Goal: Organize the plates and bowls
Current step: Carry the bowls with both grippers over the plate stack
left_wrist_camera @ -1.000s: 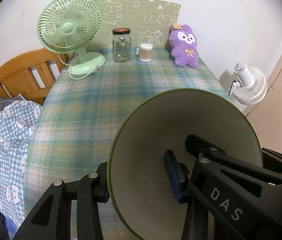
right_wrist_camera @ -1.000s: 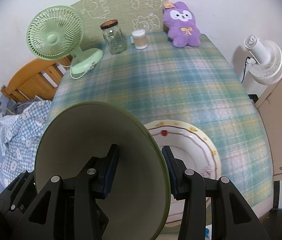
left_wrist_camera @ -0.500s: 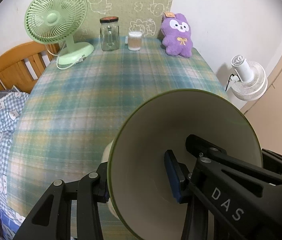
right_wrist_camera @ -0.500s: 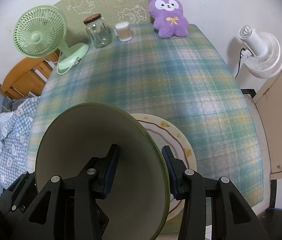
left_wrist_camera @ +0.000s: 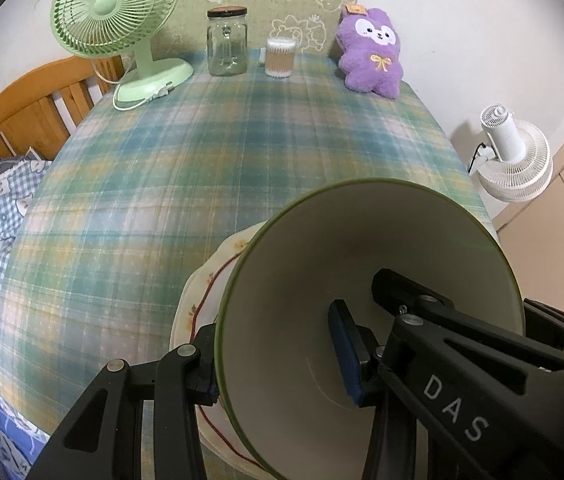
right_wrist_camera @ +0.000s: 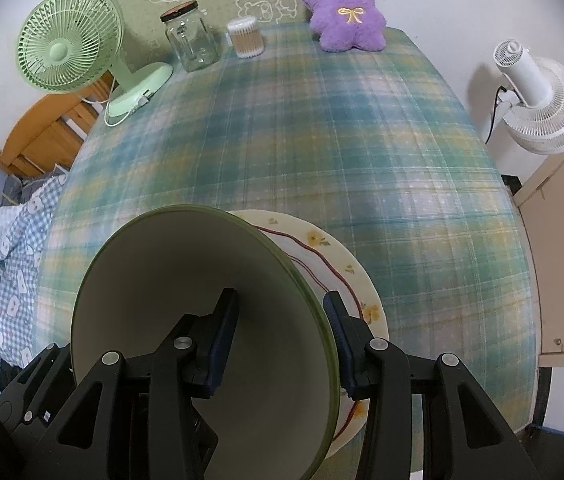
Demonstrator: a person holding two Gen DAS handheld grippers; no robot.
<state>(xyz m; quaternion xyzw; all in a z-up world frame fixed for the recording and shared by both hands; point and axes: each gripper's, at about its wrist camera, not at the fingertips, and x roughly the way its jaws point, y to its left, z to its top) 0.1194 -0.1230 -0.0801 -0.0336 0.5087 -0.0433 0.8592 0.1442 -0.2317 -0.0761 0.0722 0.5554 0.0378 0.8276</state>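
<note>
Over the near edge of the plaid table (right_wrist_camera: 362,128), both my tongs clamp one green-rimmed bowl (right_wrist_camera: 185,304): left gripper (left_wrist_camera: 277,360) on its left rim, right gripper (right_wrist_camera: 282,340) on its right rim. Bowl is tilted, above the floral plate (right_wrist_camera: 338,264) lying on the table.

left gripper (left_wrist_camera: 277,352) and right gripper (right_wrist_camera: 279,342) each closed on opposite sides of the green bowl (right_wrist_camera: 201,320) rim, one finger inside, one outside; bowl looks lifted, hard to confirm
</note>
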